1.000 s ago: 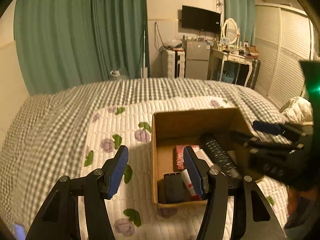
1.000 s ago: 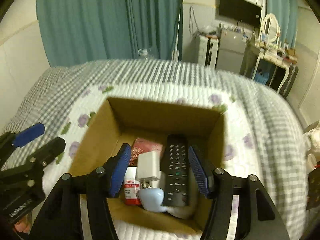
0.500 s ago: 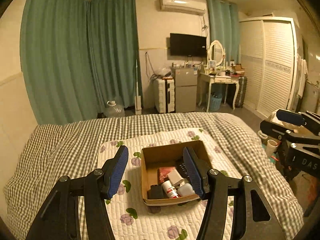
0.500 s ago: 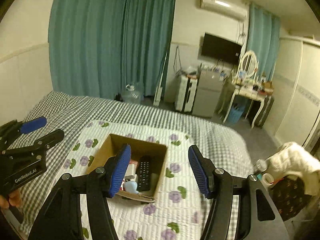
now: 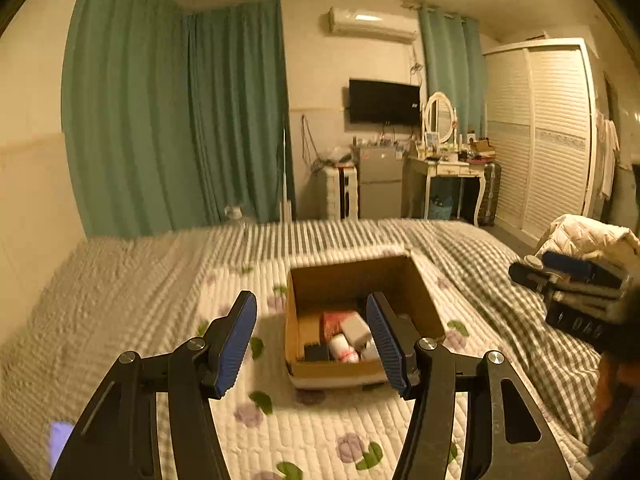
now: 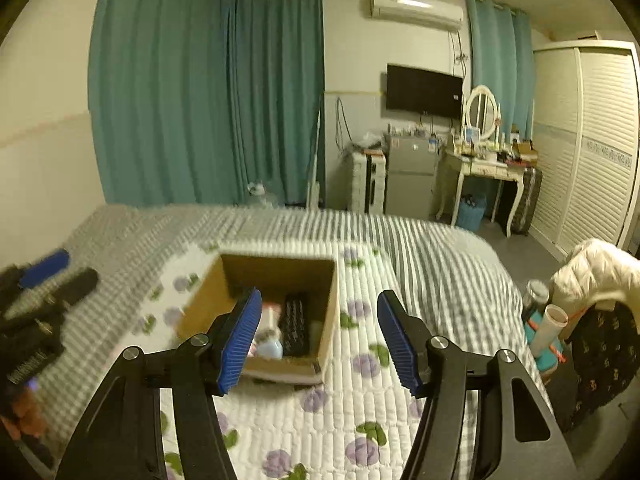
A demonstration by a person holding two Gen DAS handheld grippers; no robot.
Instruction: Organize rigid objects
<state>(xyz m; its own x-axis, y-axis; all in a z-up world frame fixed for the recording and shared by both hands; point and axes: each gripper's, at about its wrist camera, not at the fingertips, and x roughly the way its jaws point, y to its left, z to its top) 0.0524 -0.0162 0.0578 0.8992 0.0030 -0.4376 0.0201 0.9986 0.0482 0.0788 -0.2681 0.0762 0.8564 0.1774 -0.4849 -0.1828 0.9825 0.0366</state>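
While both grippers hang wide open and empty, the cardboard box [image 5: 362, 316] is seen ahead on the quilt [image 6: 360, 412], right of the left gripper [image 5: 312, 344], left of the right gripper [image 6: 320, 342]; remote [image 6: 295, 326] lies lengthwise, near-to-far.

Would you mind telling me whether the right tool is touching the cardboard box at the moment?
Apart. The left wrist view shows the right tool held in the air off to the side of the cardboard box, with checked bedding visible between them.
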